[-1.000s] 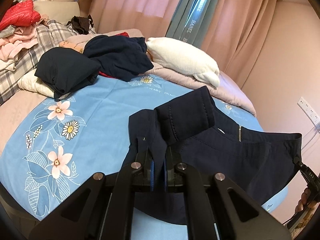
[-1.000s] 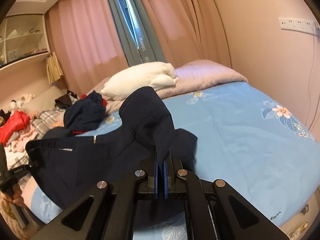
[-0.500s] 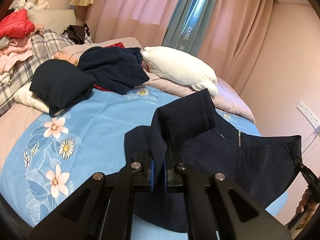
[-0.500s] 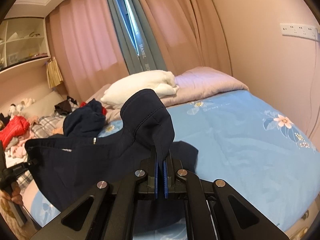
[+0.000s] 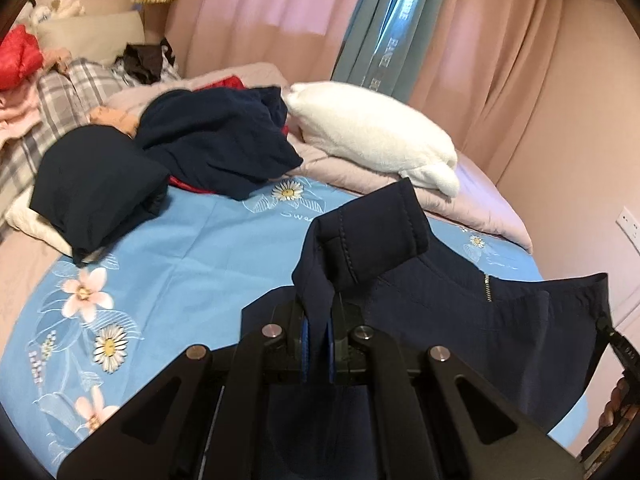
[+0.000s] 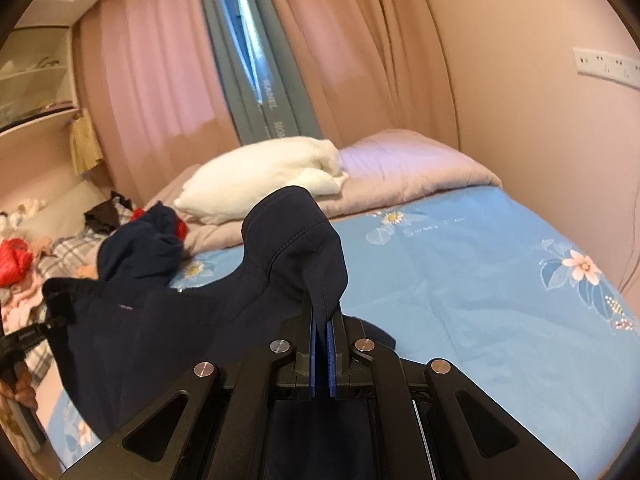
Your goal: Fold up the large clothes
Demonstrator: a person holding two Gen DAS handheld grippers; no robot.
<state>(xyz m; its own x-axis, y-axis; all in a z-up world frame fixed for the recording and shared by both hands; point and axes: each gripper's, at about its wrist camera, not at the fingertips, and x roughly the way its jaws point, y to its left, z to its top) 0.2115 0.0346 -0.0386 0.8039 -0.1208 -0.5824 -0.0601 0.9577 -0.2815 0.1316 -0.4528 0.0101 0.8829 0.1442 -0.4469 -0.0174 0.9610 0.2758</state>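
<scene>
Both jaws pinch edges of the navy garment over open blue bedsheet.

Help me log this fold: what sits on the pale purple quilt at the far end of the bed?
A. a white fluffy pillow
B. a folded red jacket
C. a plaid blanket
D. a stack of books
A: the white fluffy pillow lies across the pale purple quilt, beyond the dark garment.

Bedroom count: two grippers, one held garment.
One white pillow is lying beside two dark clothing heaps.
</scene>
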